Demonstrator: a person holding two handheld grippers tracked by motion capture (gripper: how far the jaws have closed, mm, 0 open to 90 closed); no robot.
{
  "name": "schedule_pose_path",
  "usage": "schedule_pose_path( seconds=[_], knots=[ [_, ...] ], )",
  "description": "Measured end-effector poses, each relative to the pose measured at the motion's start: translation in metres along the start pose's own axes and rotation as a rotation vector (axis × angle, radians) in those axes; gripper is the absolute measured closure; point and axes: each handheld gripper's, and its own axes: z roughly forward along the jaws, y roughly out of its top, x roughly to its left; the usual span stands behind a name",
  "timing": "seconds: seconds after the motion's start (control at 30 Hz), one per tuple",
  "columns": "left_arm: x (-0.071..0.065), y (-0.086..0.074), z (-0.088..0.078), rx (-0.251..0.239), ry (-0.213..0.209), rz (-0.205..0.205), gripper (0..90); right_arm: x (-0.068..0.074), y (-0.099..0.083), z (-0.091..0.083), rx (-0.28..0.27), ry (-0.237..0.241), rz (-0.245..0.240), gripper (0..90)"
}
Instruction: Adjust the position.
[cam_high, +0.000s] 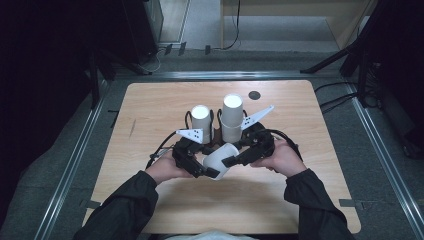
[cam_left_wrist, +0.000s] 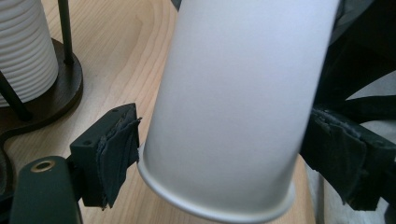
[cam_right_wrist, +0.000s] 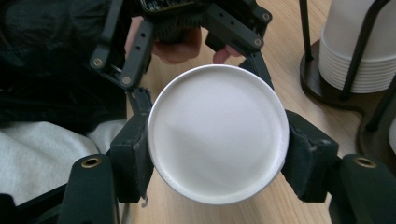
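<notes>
A white paper cup (cam_high: 220, 159) lies on its side in the air, just above the near middle of the light wooden table (cam_high: 150, 105). Both grippers meet at it. The right gripper (cam_right_wrist: 215, 158) squeezes the cup at its closed bottom end, with one black pad on each side, touching it. The left gripper (cam_left_wrist: 222, 149) has its jaws around the cup near the rolled rim. Its left pad (cam_left_wrist: 119, 149) just touches the cup wall, but I cannot tell if it presses.

A little farther back stand two stacks of white paper cups in a black wire holder (cam_high: 216, 131). The left stack (cam_high: 201, 117) is shorter. The right stack (cam_high: 232, 115) is taller. Farther still, a small dark round spot (cam_high: 254, 95) sits in the table top.
</notes>
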Motion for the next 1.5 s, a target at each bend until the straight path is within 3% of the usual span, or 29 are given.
schedule_pose_path(
  seconds=[0.27, 0.6, 0.73, 1.03, 1.2, 1.33, 1.5],
  knots=[
    [-0.003, 0.0, -0.001, -0.002, -0.003, 0.039, 23.3, -0.001, 0.0, 0.0, -0.011, 0.013, 0.014, 34.8],
    [-0.004, 0.0, -0.004, 0.009, 0.001, 0.037, 27.4, -0.002, -0.001, 0.001, -0.015, 0.022, 0.016, 34.1],
    [-0.003, 0.001, -0.008, 0.005, -0.002, 0.03, 27.5, -0.003, -0.002, 0.002, -0.016, 0.014, 0.001, 26.3],
    [-0.004, 0.005, -0.017, 0.063, 0.027, 0.059, 27.6, 0.002, -0.009, -0.002, -0.016, -0.053, -0.047, 25.2],
    [-0.002, 0.008, -0.019, 0.119, 0.02, 0.066, 27.6, 0.006, -0.02, -0.002, -0.019, -0.101, -0.08, 25.2],
    [0.001, 0.011, -0.018, 0.192, 0.039, 0.084, 27.6, 0.008, -0.029, -0.001, -0.018, -0.123, -0.091, 25.2],
    [0.006, 0.014, -0.017, 0.241, 0.025, 0.08, 27.8, 0.009, -0.037, 0.008, 0.034, -0.127, -0.108, 25.2]
  ],
)
